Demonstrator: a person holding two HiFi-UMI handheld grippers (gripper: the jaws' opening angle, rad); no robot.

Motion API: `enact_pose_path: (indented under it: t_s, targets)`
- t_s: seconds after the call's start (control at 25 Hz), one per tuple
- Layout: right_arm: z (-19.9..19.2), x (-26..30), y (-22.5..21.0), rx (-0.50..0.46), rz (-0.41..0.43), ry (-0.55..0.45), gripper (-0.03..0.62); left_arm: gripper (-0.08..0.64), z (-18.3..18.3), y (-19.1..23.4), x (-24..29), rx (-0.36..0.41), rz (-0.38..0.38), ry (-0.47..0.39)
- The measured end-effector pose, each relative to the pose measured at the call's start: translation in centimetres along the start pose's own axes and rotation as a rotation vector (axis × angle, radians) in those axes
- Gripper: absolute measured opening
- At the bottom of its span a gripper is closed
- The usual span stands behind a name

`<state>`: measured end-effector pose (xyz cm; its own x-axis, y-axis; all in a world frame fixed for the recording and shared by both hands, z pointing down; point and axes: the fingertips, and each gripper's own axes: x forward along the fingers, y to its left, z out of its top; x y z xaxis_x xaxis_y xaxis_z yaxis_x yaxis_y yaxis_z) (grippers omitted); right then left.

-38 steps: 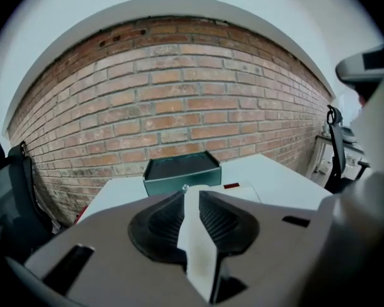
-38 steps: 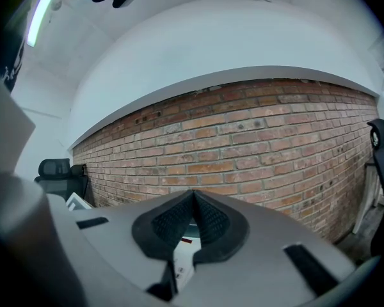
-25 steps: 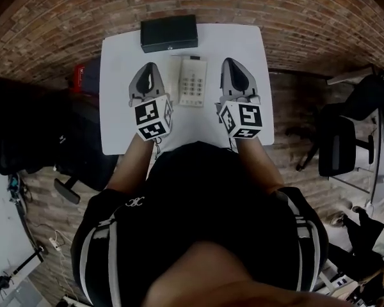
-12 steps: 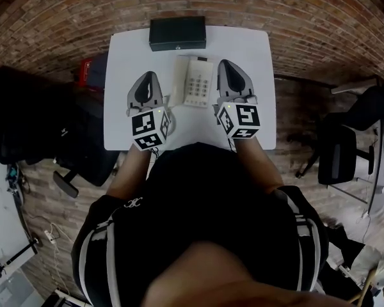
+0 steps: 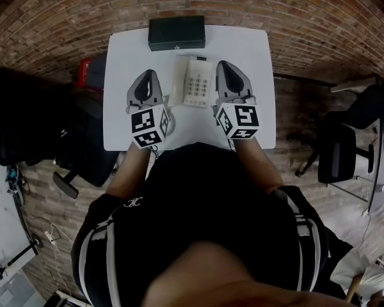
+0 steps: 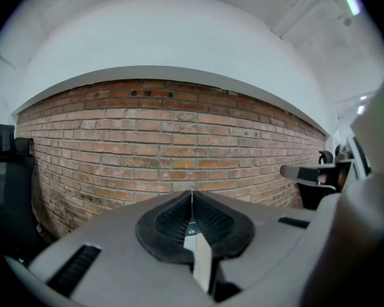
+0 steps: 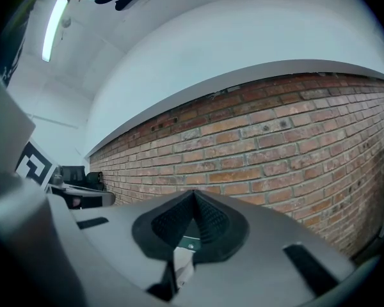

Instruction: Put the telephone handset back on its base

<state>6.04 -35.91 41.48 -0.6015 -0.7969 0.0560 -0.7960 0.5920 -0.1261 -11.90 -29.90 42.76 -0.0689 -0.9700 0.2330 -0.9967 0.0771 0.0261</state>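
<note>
On the white table (image 5: 128, 107) lies a cream telephone base (image 5: 198, 82) with a keypad. A cream handset (image 5: 180, 75) lies along its left side. My left gripper (image 5: 148, 74) hovers over the table to the left of the phone, its jaws shut with nothing between them. To the right of the phone my right gripper (image 5: 225, 64) is also shut and empty. Both gripper views look level over the closed jaws, left gripper (image 6: 191, 194) and right gripper (image 7: 193, 192), at a brick wall; the phone is not in them.
A black box (image 5: 176, 32) sits at the table's far edge, just beyond the phone. A brick wall (image 6: 179, 146) stands behind the table. A red object (image 5: 83, 71) and a dark chair (image 5: 77, 139) are at the left, and another office chair (image 5: 339, 149) at the right.
The right gripper has edged left, closer to the phone. The head view has shifted a little. Both grippers stay shut, and the left has hardly moved.
</note>
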Motion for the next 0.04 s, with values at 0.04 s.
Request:
enact_pose_path:
  t_s: [0.04]
  targets:
    - [-0.04, 0.04, 0.05, 0.001, 0.001, 0.0, -0.002, 0.009, -0.04, 0.04, 0.05, -0.001, -0.001, 0.001]
